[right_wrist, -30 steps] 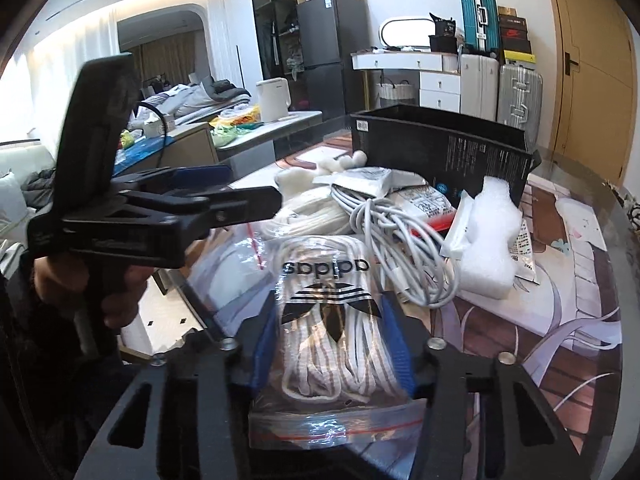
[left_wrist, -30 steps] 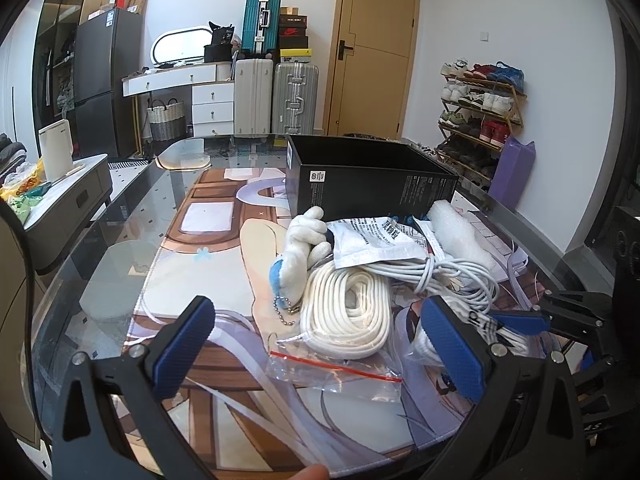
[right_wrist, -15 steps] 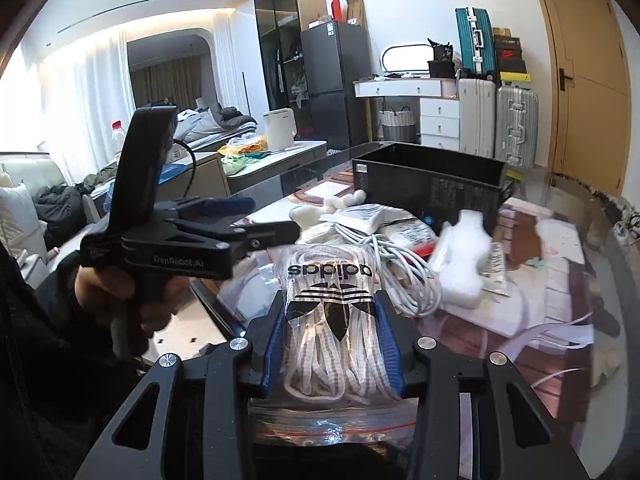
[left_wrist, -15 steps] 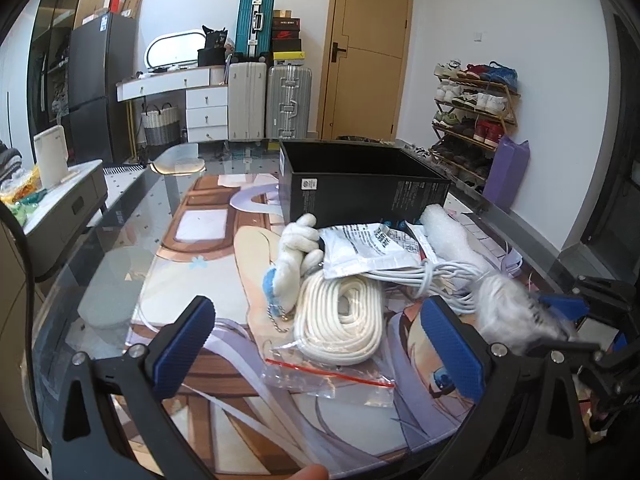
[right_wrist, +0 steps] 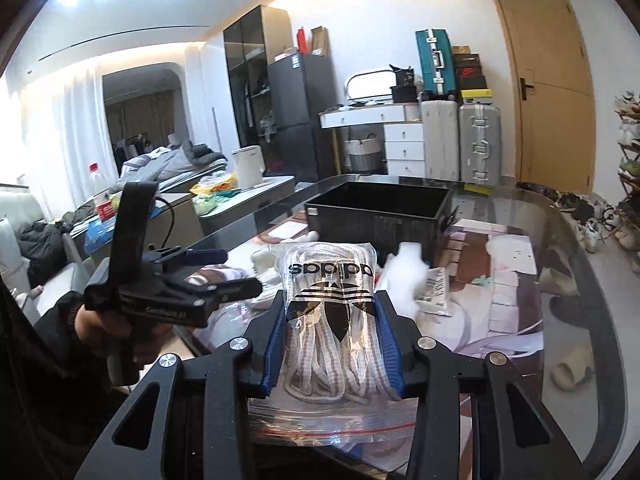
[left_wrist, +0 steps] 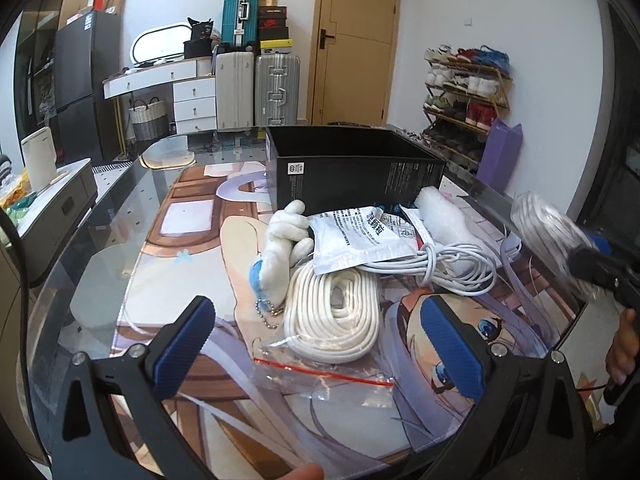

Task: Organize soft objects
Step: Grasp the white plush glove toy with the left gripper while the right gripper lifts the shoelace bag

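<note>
Above the cluttered counter [left_wrist: 132, 240], we hold the right hand-held gripper [right_wrist: 331, 344] clamped on a clear zip bag of white laces [right_wrist: 331, 320], lifted clear of the pile and aimed toward the black box [right_wrist: 380, 216] ahead. The bag sits pinched across its middle between the blue pads, its long axis running straight away from us along the fingers, the printed end toward the box and the red zip strip nearest the handle. From the left wrist view the same bag shows only as a blur at the right edge.

Our left hand-held gripper [left_wrist: 320, 348] hangs wide apart and holds nothing, low over the counter just short of a second bagged coil of white cord [left_wrist: 334, 316].

We judge the job barely begun. What we see of the box interior looks bare, though its floor is mostly hidden. Left on the counter, heaped just in front of the box, are the coil of cord, a small white plush toy [left_wrist: 286, 240] on a bead chain, a printed white pouch [left_wrist: 356, 236], a loose white cable [left_wrist: 448, 264] and a roll of white foam [left_wrist: 442, 220]. The coil lies flat with its long axis running away from us toward the box, its zip end nearest our left gripper.
</note>
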The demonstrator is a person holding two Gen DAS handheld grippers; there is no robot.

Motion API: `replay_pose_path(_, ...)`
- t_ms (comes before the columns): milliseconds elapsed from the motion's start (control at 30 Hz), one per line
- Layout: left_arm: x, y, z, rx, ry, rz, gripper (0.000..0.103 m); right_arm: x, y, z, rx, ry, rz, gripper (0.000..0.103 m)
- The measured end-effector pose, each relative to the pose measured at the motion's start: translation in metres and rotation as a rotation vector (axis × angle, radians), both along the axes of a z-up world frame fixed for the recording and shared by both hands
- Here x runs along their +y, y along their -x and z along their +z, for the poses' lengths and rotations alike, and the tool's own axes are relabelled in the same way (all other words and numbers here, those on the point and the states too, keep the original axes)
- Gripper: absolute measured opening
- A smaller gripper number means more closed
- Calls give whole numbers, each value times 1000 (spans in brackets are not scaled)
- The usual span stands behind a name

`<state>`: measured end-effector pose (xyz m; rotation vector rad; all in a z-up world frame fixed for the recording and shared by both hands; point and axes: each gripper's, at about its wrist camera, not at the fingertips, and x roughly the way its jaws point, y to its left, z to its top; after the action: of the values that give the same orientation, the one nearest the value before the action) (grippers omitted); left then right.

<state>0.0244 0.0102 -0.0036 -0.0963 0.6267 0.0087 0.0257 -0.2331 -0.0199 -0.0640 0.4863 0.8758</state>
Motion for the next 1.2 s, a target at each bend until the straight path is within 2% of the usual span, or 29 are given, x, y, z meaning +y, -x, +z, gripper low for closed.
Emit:
replay_pose_path(233,13,-11,5,-5,51,6,102,2,-9,0,-1,7,-27,42)
replay_pose_path(400,29,-16,6,-3,70,47,101,2,-13,1,4,4,-27,42)
replay_pose_path(533,44,-24,6,11,62,98,94,3,-16,0,13,12,-34,42)
replay_pose_path(600,50,-31,5,37,54,115,93,4,-18,-1,18,15,-36,42)
replay_pose_path(633,52,-34,4,45,50,116,91,5,-20,-2,21,17,-37,42)
replay_pose_path(667,53,-39,3,61,41,111,83,5,-21,-2,24,20,-39,42)
replay_pose_path(733,53,-47,1,96,25,106,77,6,-26,-3,32,24,-42,42)
replay_pose_path(833,55,-55,-5,126,26,94,72,8,-31,-5,38,27,-47,42)
replay_pose_path(1000,53,-65,-13,181,37,58,68,9,-38,-6,47,40,-49,42)
replay_pose_path(1133,48,-72,-16,219,33,25,52,12,-42,-6,50,46,-46,42)
replay_pose_path(1167,46,-72,-16,219,33,8,41,13,-42,-6,50,47,-44,42)
replay_pose_path(1200,45,-72,-15,217,38,-3,36,14,-44,-6,50,49,-42,42)
